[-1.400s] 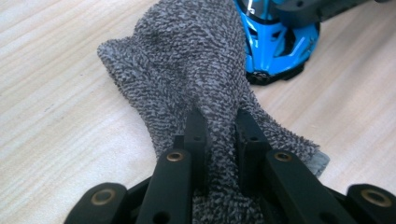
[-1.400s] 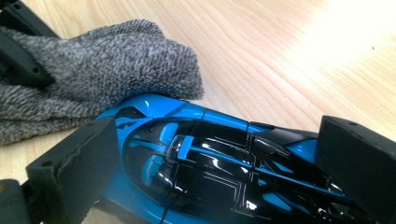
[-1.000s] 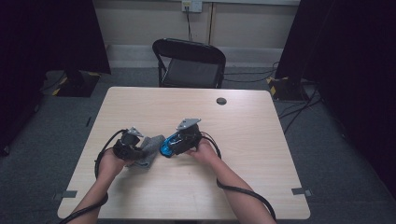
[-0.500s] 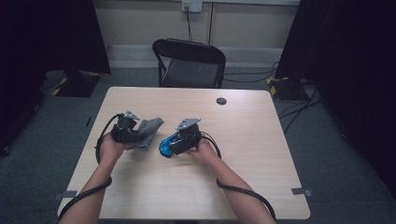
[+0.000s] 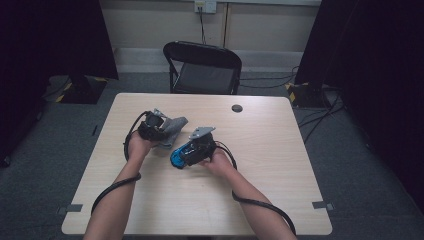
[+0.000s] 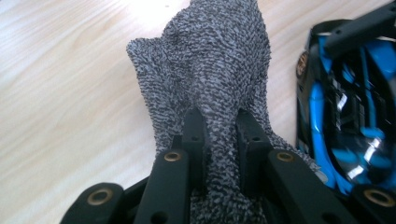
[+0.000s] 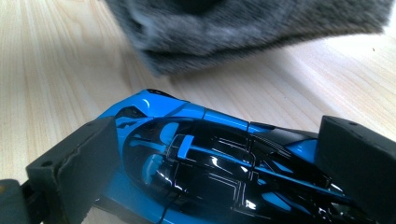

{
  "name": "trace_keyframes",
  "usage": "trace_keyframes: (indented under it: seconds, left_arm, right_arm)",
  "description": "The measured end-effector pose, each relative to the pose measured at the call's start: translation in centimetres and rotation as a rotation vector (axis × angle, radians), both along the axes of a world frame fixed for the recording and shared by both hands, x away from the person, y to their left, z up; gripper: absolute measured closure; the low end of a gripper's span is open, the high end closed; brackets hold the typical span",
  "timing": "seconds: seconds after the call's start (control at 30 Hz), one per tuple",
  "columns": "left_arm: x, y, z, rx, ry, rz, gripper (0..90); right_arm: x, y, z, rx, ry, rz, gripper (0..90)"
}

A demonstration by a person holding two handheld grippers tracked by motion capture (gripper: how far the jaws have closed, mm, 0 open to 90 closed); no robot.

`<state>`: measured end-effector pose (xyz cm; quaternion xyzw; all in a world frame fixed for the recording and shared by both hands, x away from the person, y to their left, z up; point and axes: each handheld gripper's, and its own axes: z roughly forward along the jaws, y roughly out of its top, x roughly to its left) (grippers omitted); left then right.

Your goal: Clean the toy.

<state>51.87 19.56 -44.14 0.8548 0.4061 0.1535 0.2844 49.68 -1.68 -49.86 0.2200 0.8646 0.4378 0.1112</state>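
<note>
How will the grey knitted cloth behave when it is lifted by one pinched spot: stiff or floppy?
Probably floppy: the grey cloth bunches into soft folds where the left hand-held gripper pinches it. It looks light, since that narrow pinch seems enough to carry it. Its coarse knit should hardly slip, though loose ends may drag over the table.

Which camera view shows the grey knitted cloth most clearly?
The left gripper view: the grey knitted cloth is sharp, pinched between that gripper's jaws. The high view shows it small; the right gripper view shows a blurred edge.
</note>
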Motion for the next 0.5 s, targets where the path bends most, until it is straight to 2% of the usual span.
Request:
trace_keyframes:
  seconds: [0.03,0.1,0.2,0.3,0.4,0.5]
  left_arm:
    - [0.4,-0.4,-0.3,0.001,-0.012,0.002,76.7]
    - [0.9,-1.0,-0.7,-0.006,-0.001,-0.007,76.7]
    - [1.5,-2.3,-1.3,0.010,0.005,-0.041,76.8]
    - [1.8,-3.8,-1.7,0.036,0.009,-0.093,76.7]
    - [1.9,-4.7,-2.1,0.029,0.015,-0.110,75.5]
    - [1.9,-5.5,-2.5,0.050,0.012,-0.127,74.2]
  right_arm:
    - [0.0,0.0,0.0,0.003,-0.001,0.000,0.0]
    - [0.0,0.0,0.0,0.000,-0.004,-0.004,0.0]
    - [-0.1,0.0,-0.1,0.004,-0.005,-0.005,0.0]
    - [-0.1,0.0,-0.1,0.003,-0.004,-0.005,0.0]
    - [-0.1,0.0,-0.1,0.007,-0.006,-0.005,0.0]
    - [-0.1,0.0,-0.1,0.011,-0.005,-0.008,0.0]
